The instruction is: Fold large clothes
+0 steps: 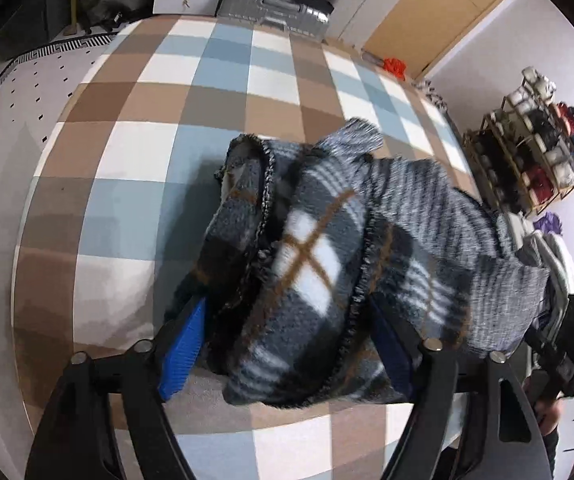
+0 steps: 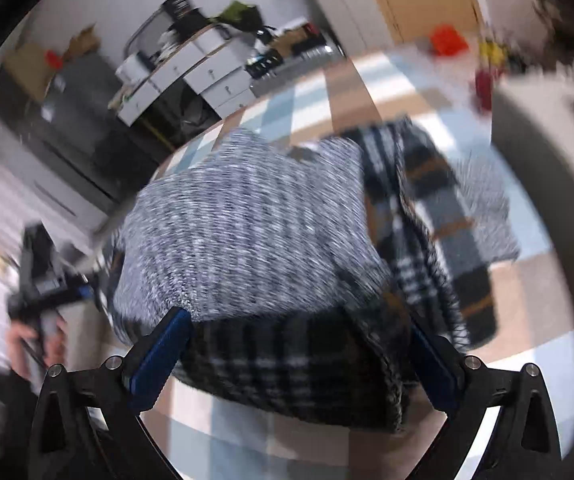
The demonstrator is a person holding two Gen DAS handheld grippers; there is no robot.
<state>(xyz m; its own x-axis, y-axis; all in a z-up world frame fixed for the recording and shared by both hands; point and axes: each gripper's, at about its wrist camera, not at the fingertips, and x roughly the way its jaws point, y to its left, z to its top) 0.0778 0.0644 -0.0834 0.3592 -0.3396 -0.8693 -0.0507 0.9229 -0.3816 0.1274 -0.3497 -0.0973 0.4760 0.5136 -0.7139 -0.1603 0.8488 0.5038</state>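
Plaid garment [image 1: 311, 264] bunched on the checkered surface [image 1: 191, 92], between the spread jaws of both tools [image 1: 287, 344] [image 2: 299, 344].

Dark grey, white and brown plaid fleece garment [image 1: 311, 264] with heathered grey lining, lay bunched and partly folded, heaped on the near part of a checked mat [image 1: 191, 92]
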